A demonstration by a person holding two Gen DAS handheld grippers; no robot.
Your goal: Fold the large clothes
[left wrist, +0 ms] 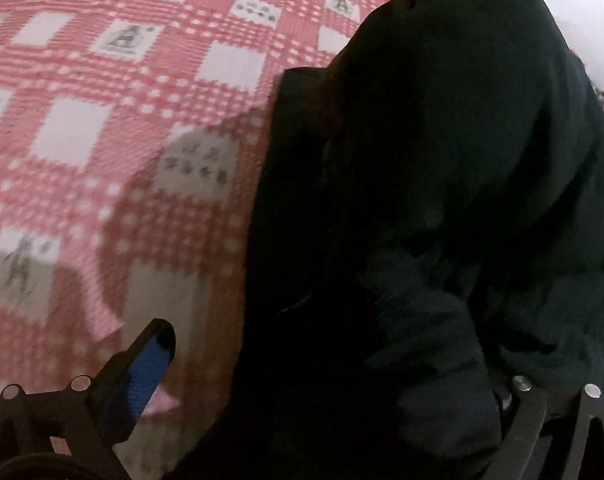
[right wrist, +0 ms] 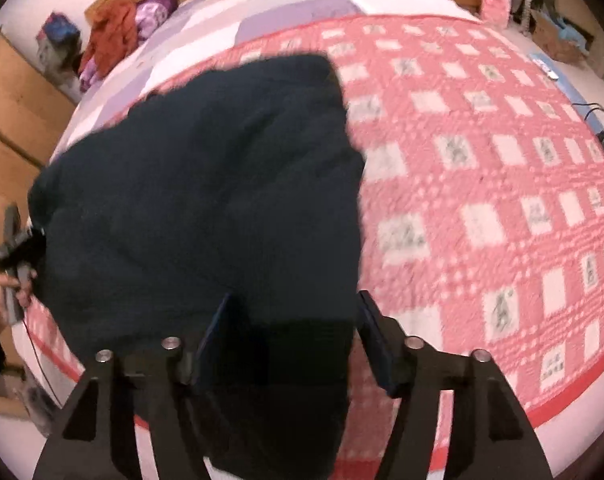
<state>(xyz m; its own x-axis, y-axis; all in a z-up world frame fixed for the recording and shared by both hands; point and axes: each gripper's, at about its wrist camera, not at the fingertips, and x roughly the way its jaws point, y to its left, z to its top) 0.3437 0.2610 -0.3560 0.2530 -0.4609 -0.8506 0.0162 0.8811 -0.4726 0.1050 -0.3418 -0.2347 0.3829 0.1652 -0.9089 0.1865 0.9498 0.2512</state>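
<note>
Lying on the checked quilt [right wrist: 482,184], dark garment [right wrist: 206,184] — both grippers agape — print unreadable.

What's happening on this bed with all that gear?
A person is folding a dark garment on a bed covered by a pink checked quilt, using a hand-held gripper in each hand. Both grippers are open. The garment lies on the quilt, with its near part between the right gripper's fingers. The left gripper sits at the garment's other edge, one finger hidden by cloth.
</note>
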